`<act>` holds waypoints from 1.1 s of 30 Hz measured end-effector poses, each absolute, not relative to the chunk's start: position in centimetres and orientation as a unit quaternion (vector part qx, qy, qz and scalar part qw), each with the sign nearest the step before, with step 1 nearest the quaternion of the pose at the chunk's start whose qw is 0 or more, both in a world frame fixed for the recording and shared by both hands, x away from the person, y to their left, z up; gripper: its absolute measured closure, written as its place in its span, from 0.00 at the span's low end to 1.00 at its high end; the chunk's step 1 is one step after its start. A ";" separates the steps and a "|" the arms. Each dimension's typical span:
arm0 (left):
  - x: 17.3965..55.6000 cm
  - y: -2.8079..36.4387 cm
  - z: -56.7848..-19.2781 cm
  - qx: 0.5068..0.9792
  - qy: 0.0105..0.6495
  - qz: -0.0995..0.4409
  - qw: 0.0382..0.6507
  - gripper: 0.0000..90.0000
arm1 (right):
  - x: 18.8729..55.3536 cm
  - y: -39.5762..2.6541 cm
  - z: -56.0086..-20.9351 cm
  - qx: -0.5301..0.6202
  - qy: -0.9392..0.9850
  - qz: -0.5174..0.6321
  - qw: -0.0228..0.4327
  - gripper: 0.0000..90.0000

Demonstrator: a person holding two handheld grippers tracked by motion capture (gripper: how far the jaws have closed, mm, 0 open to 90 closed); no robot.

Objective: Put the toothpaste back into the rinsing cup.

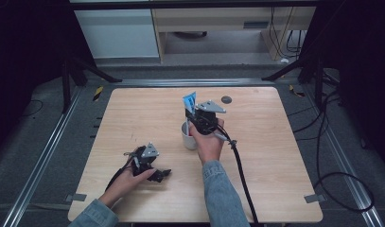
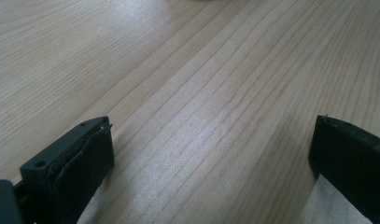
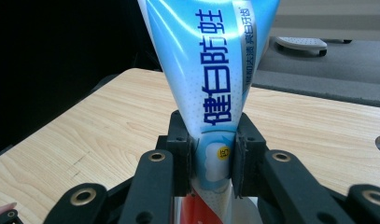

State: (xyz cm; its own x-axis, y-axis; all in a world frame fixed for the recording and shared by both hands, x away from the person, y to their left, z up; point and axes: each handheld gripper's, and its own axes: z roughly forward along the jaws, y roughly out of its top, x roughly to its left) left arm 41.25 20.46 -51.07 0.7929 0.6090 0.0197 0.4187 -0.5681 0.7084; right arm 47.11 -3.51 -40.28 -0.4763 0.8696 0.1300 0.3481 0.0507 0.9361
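A blue and white toothpaste tube (image 3: 211,70) with dark blue lettering stands upright, and my right gripper (image 3: 211,158) is shut on its lower part. In the high view the tube (image 1: 189,101) rises above the right gripper (image 1: 192,113), just over a white cup (image 1: 188,137) in the middle of the wooden table (image 1: 133,113). A thin stick-like thing stands in the cup. My left gripper (image 1: 165,173) rests low at the front left of the table. In the left gripper view its jaws stand wide apart, nothing between the fingertips (image 2: 96,140), only bare wood.
A small dark round disc (image 1: 226,99) lies near the table's far edge. Black cables (image 1: 242,175) trail from the right gripper toward the front. Dark stands and floor cables flank the table.
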 end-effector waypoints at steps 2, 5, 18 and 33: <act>41.3 20.5 -51.1 0.876 0.292 0.132 0.359 0.00 | 47.1 -3.5 -40.5 0.446 0.681 0.523 0.252 0.81; 41.3 20.5 -51.1 0.877 0.292 0.132 0.358 0.00 | 47.0 -3.5 -40.6 0.441 0.681 0.525 0.257 0.81; 41.3 20.5 -51.1 0.877 0.292 0.132 0.358 0.00 | 46.8 -3.6 -41.6 0.434 0.682 0.526 0.266 0.81; 41.3 20.5 -51.0 0.878 0.290 0.131 0.358 0.00 | 46.8 -3.1 -42.4 0.421 0.680 0.530 0.280 0.81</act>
State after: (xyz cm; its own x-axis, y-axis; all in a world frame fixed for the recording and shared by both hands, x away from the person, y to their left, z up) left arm 41.26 20.53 -51.05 0.7970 0.6036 0.0227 0.4152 -0.5747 0.7052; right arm 46.76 -3.11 -42.41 -0.4876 0.8706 0.0653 0.2766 0.0831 0.9574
